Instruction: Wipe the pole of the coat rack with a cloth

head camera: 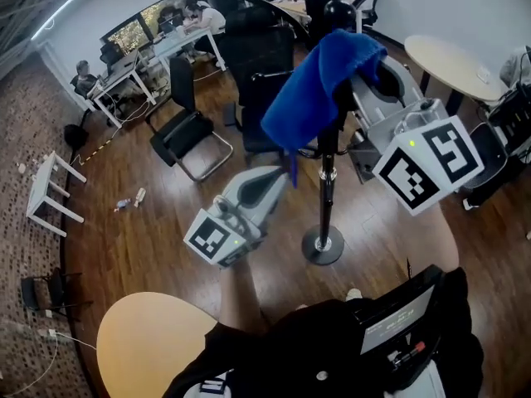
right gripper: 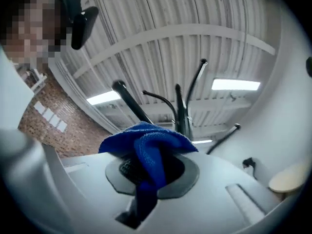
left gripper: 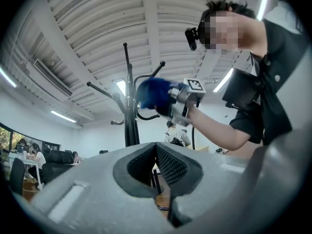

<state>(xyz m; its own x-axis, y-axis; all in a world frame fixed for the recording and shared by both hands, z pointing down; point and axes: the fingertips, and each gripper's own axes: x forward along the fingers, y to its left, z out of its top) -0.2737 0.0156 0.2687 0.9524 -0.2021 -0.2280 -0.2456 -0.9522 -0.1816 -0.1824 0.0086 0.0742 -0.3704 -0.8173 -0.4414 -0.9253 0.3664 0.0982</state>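
The blue cloth (head camera: 319, 85) is seen clamped in the right gripper (head camera: 352, 80) and held at the upper part of the coat rack pole (head camera: 327, 185). The left gripper (head camera: 278, 177) is held just beside the pole, lower down, its 2 jaws closed together on nothing.

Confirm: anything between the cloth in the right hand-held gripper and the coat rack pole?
Nothing visible. The right hand-held gripper is clamped on the blue cloth, held right beside the upper part of the pole, with no object between them. Whether cloth and pole actually touch cannot be told.
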